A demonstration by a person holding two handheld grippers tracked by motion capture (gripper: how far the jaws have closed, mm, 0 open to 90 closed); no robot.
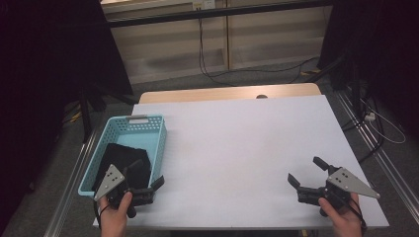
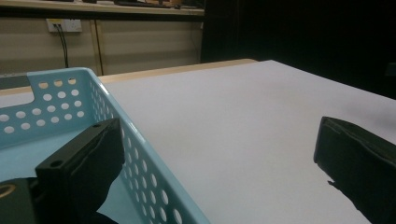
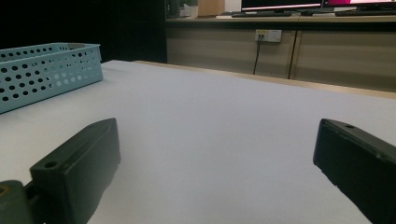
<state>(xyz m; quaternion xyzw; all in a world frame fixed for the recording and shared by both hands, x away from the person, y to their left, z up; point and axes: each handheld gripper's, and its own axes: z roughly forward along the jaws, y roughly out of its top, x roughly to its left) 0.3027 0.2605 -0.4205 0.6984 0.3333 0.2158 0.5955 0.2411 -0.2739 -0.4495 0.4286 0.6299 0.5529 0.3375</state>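
Note:
A light blue perforated basket stands at the table's left, and a black cloth lies flat inside it. My left gripper is at the basket's near right corner, open. One jaw is inside the basket and the other is outside over the table, so the basket wall runs between them untouched. My right gripper hovers low over the white table top at the near right, open with nothing between its jaws. In the right gripper view the basket sits far off to the left.
A strip of bare wood shows along the table's far edge. Beyond it are a wall with cables and a power socket. Dark curtains and stands flank both sides. Metal rails run beside the table.

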